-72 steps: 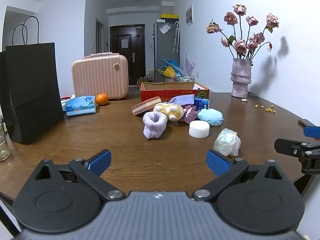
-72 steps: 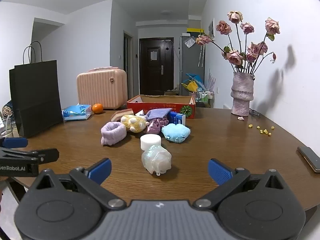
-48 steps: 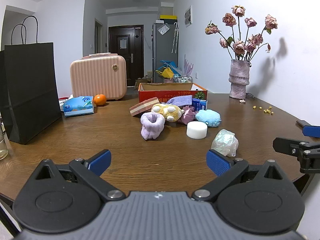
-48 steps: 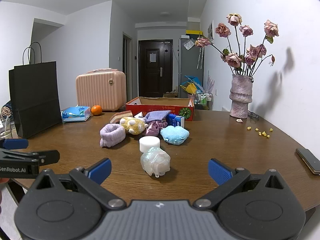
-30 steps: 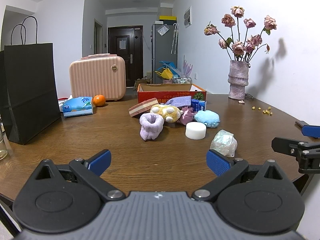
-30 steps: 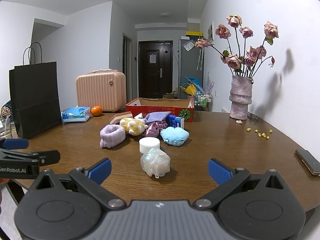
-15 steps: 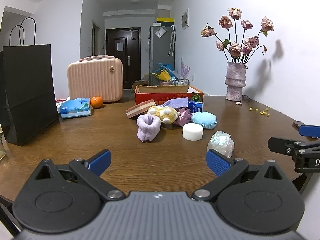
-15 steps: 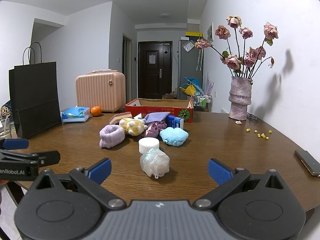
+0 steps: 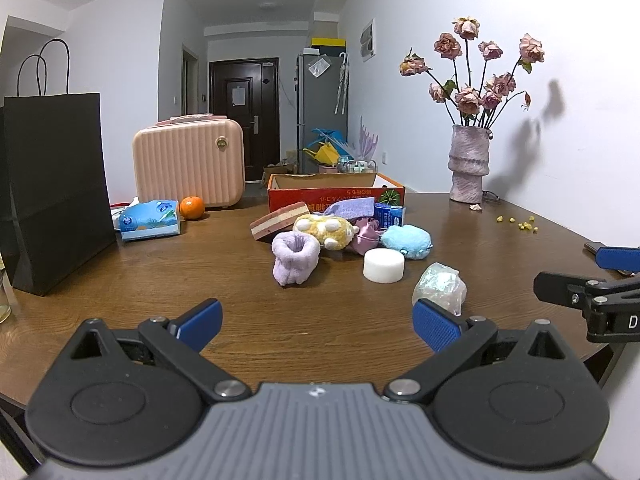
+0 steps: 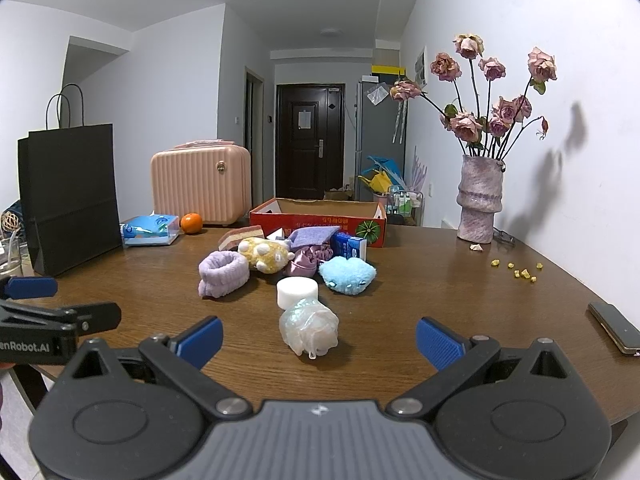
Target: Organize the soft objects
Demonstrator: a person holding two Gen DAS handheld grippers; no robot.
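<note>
A heap of soft things lies mid-table: a lilac wristband [image 9: 295,256] [image 10: 223,270], a yellow plush [image 9: 326,230] [image 10: 266,254], a light blue plush [image 9: 406,237] [image 10: 347,273], purple scrunchies [image 10: 306,262], a lilac cloth [image 10: 310,237], a layered sponge [image 9: 278,221], a white puck [image 9: 383,265] [image 10: 297,291] and a pearly squishy toy [image 9: 440,287] [image 10: 309,331]. Behind them stands a red cardboard box [image 9: 336,196] [image 10: 320,222]. My left gripper [image 9: 316,324] and right gripper [image 10: 318,338] hover open and empty at the near edge, the right one just short of the squishy toy.
A black paper bag [image 9: 52,188], a pink case [image 9: 188,162], a tissue pack [image 9: 150,218] and an orange [image 9: 192,207] occupy the left. A vase of dried roses [image 10: 479,200] stands back right, with crumbs [image 10: 518,270] and a phone [image 10: 614,327] nearby.
Both grippers have drawn back slightly from the heap, the left one more, so the objects look a little farther away. Nothing on the table has moved.
</note>
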